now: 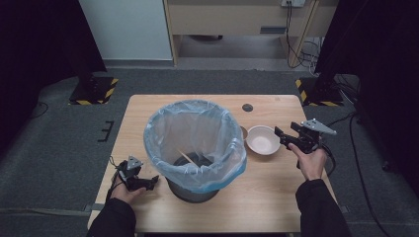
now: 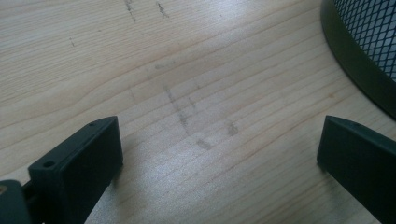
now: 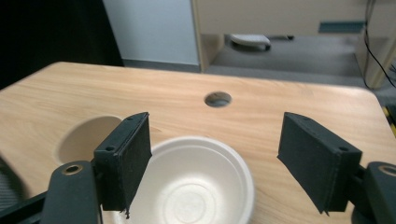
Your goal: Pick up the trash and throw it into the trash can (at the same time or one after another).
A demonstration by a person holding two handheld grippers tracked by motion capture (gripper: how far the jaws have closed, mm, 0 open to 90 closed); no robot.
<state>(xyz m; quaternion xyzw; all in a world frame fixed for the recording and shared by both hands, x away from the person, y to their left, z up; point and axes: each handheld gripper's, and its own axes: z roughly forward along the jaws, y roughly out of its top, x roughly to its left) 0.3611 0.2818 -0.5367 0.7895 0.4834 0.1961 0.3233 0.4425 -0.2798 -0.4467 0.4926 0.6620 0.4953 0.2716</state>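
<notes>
Right gripper (image 1: 282,135): I hold it just beside the white bowl (image 1: 263,139), fingers (image 3: 125,161) spread wide with nothing between them.
White bowl: on the surface (image 1: 257,197), upright and empty; seen along the right gripper's line (image 3: 212,179), its near rim lies between and just below the two fingers, more toward the left one.
Left gripper (image 1: 153,180): resting low on the surface, fingers (image 2: 81,163) wide apart, holding nothing; bare wood between them.
Bin (image 1: 195,190): a dark mesh basket lined with a blue bag (image 1: 195,133), its base just beyond my left fingers (image 2: 359,60); a thin stick (image 1: 187,157) lies inside.
Step in hand (my judgement): taking the bowl by its rim, likely for the bin.
How to do it well: I would set one finger inside the rim and one outside, low enough for a firm bite on the thin wall, then close gently; the bowl looks light and may skate or tip if nudged sideways first.
Caution: lift clear of the bag's edge before carrying across.
</notes>
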